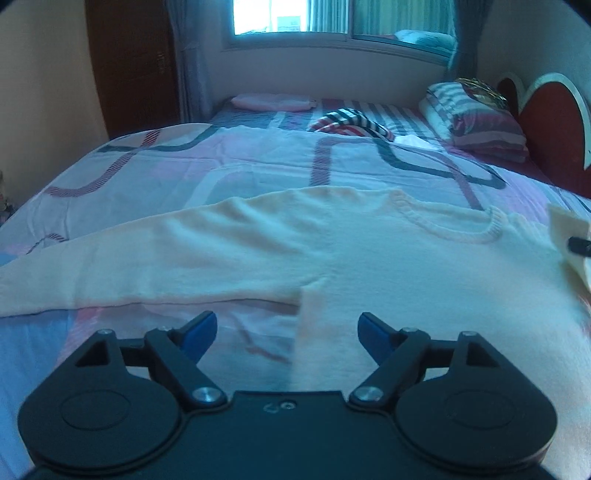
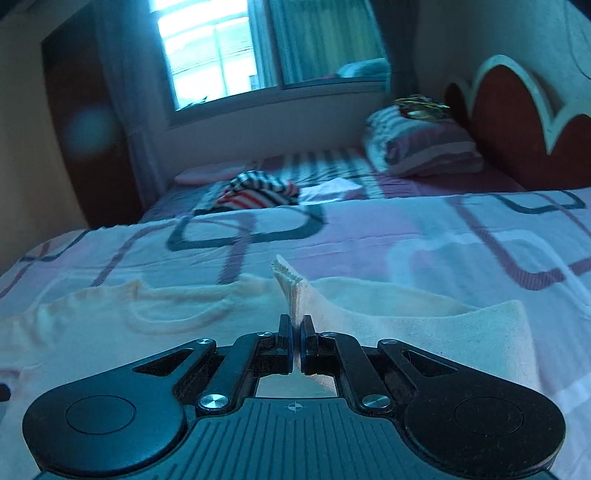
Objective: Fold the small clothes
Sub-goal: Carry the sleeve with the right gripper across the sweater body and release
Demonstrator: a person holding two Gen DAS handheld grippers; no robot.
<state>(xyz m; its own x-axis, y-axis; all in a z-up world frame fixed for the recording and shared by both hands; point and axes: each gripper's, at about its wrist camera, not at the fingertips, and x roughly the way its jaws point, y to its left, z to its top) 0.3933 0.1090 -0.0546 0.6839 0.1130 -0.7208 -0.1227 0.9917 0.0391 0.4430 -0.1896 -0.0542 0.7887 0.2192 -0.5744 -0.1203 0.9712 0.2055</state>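
Bedroom scene, dim and blue-tinted: a wide bed with a quilted pink and lilac bedspread (image 1: 236, 162) printed with dark rounded-square outlines fills both views.

Left gripper (image 1: 287, 332), black with blue pads, has its jaws spread wide with nothing pinched; between them lies the side edge of a cream knitted long-sleeved sweater (image 1: 369, 266). That sweater lies flat across the near part of the bedspread, ribbed round neckline away from the camera, one sleeve stretching off to the left.

Right gripper (image 2: 295, 343) has its jaws pressed together on the ribbed cuff (image 2: 291, 291) of the sweater's other sleeve, which stands up in a point above the fingertips, lifted off the rest of the sweater.

Farther back lie a crumpled red, white and navy striped garment (image 1: 351, 123) and a flat pink cushion (image 1: 273, 101). Striped pillows (image 1: 476, 118) are stacked by a red scalloped headboard (image 1: 550, 122) at right. A bright window (image 1: 291, 16) sits in the far wall.
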